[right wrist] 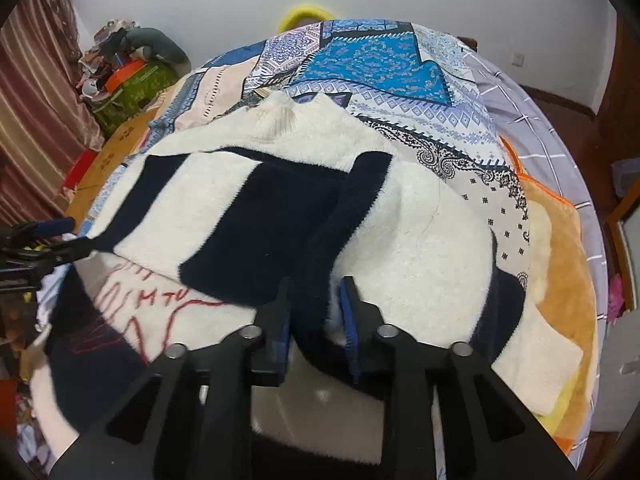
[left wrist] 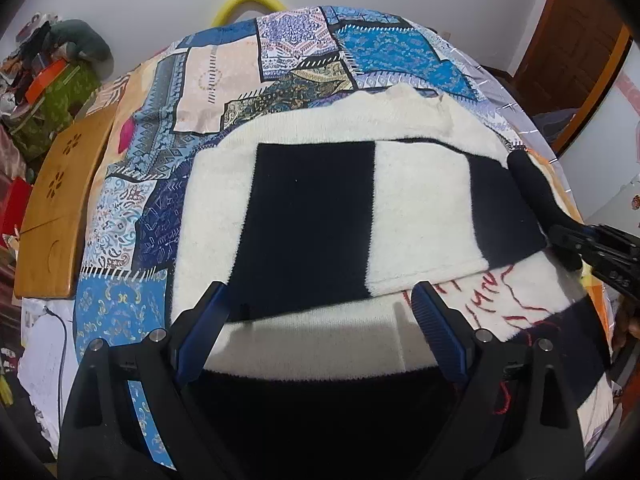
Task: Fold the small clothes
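Observation:
A cream and navy striped fuzzy sweater (left wrist: pixel 316 216) with red stitched lettering lies spread on a patchwork bedspread (left wrist: pixel 224 80). A sleeve is folded across its body. My left gripper (left wrist: pixel 320 300) is open above the sweater's near part, holding nothing. My right gripper (right wrist: pixel 316 296) is shut on a raised fold of the sweater (right wrist: pixel 400 232), pinching navy and cream fabric between its blue pads. The right gripper also shows in the left wrist view (left wrist: pixel 560 216) at the sweater's right edge. The left gripper shows at the left edge of the right wrist view (right wrist: pixel 52 236).
A wooden lap table (left wrist: pixel 60 204) sits at the bed's left side. An orange blanket (right wrist: pixel 560 264) lies to the right of the sweater. A cluttered pile (left wrist: pixel 48 68) stands at the far left by the wall. A yellow ring (left wrist: pixel 248 4) is behind the bed.

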The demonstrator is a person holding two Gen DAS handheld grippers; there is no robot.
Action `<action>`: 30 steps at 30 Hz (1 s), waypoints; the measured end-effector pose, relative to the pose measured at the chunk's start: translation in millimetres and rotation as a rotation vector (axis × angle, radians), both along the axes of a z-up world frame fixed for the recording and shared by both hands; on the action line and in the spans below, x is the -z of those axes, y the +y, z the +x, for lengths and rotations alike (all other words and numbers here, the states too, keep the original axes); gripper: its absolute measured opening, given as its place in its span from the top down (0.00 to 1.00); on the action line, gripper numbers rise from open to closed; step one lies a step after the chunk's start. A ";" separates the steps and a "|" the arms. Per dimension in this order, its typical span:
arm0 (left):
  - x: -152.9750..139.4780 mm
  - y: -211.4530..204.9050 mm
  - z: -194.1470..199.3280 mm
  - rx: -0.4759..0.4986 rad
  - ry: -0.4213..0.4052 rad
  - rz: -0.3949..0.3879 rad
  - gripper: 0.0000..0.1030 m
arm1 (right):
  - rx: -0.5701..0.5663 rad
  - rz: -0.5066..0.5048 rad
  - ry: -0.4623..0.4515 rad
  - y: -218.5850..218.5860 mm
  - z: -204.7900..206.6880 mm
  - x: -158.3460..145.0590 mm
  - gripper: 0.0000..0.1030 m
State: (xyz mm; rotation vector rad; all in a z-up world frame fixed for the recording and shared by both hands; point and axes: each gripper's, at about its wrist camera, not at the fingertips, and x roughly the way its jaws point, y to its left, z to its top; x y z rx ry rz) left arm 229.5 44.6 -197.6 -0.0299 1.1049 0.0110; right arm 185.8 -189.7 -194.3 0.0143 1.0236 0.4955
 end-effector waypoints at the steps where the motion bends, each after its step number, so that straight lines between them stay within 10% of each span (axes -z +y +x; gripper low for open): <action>1: 0.5 -0.7 0.5 0.000 0.003 -0.001 0.11 | 0.000 0.006 0.005 -1.7 -0.8 -2.5 0.73; 15: -10.2 -47.9 2.2 0.105 -0.029 0.045 0.11 | 0.164 0.022 -0.072 -83.8 -19.2 -32.4 0.62; 30: -0.3 -84.8 15.2 0.152 0.014 0.084 0.11 | 0.483 0.052 0.144 -207.9 -18.5 53.0 0.62</action>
